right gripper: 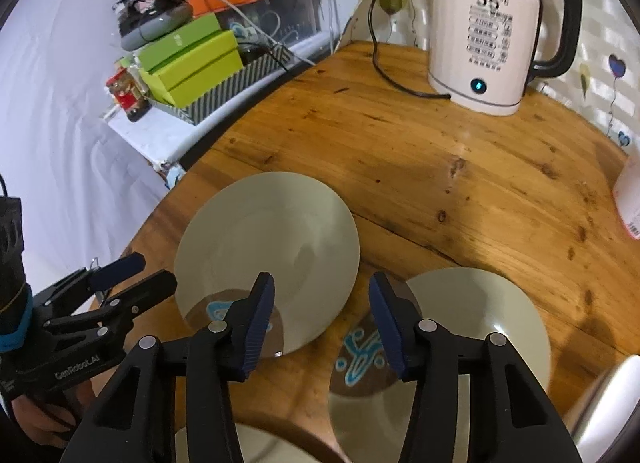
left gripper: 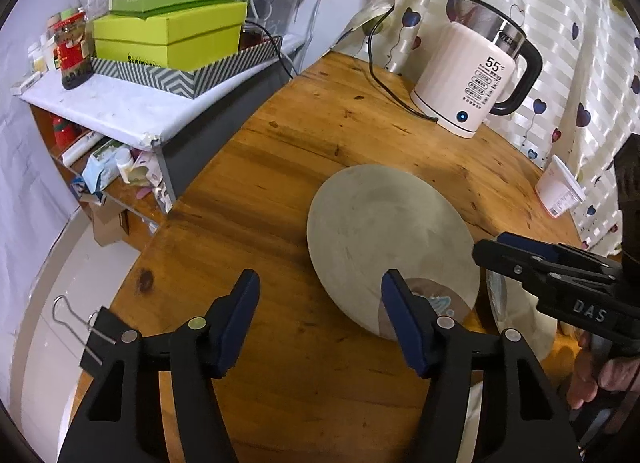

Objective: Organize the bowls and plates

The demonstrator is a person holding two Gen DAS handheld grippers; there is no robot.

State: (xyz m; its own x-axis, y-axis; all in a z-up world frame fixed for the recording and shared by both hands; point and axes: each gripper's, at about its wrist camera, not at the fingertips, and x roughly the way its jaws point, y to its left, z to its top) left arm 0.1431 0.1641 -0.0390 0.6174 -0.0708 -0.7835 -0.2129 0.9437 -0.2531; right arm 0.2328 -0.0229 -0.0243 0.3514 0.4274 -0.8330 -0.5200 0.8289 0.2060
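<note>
Two pale grey-green plates with a brown and blue patch lie on the round wooden table [right gripper: 460,191]. The left plate [right gripper: 268,247] [left gripper: 384,239] sits near the table's left edge; the right plate [right gripper: 472,323] lies beside it. My right gripper [right gripper: 324,323] hovers open above the gap between them, its fingers overlapping both rims, nothing between them. My left gripper [left gripper: 320,319] is open over bare wood, its right finger [left gripper: 400,319] in front of the left plate's near rim. A third pale rim [right gripper: 240,443] shows at the bottom, and a white bowl [right gripper: 608,395] at the lower right.
A white electric kettle [right gripper: 484,43] [left gripper: 468,75] with a black cord stands at the back. A cluttered shelf with green boxes [left gripper: 172,35] lies beyond the table's left edge. A pink-white cup [left gripper: 560,191] sits at the right by the curtain. Each gripper shows in the other's view.
</note>
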